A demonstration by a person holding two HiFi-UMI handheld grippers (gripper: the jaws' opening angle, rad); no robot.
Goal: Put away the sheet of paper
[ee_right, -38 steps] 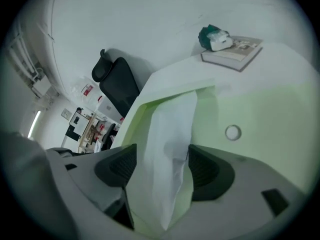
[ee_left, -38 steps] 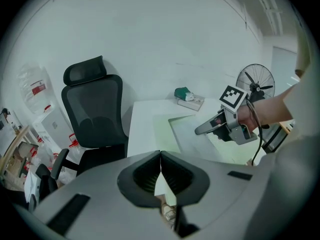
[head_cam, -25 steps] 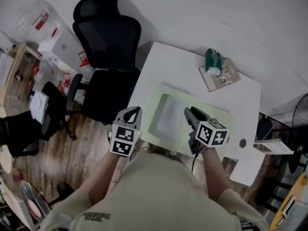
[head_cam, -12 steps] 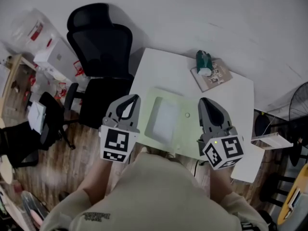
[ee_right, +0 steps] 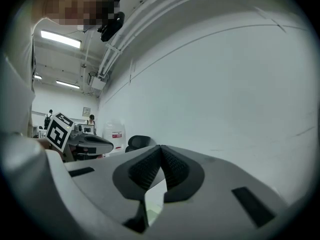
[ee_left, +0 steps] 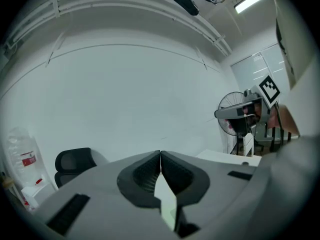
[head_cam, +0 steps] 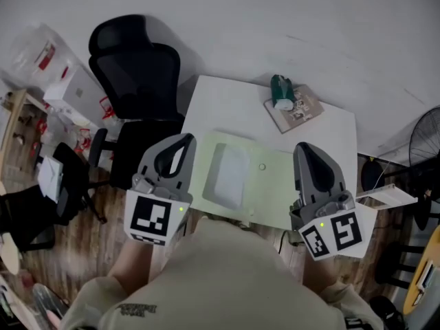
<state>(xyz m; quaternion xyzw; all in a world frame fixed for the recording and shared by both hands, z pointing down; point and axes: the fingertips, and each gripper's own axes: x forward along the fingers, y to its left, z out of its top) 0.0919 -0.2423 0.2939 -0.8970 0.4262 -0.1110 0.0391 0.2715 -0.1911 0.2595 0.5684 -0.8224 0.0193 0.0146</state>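
A pale green folder (head_cam: 275, 188) lies flat on the white table (head_cam: 227, 105), near its front edge. A white sheet of paper (head_cam: 230, 174) shows on the folder's left half; I cannot tell whether it lies on it or inside it. My left gripper (head_cam: 181, 141) hangs above the folder's left edge, raised well off the table, jaws shut and empty (ee_left: 160, 156). My right gripper (head_cam: 306, 151) is held up over the folder's right edge, also shut with nothing between its jaws (ee_right: 161, 151). Both gripper views look out at the bare wall.
A book (head_cam: 297, 110) with a green object (head_cam: 280, 91) on it lies at the table's far right corner. A black office chair (head_cam: 137, 67) stands left of the table. A fan (head_cam: 430, 136) stands at the right, and boxes and clutter (head_cam: 62, 88) at the far left.
Both grippers have lifted off the folder toward the head camera and drawn apart to the folder's two sides. The folder and sheet lie where they were.
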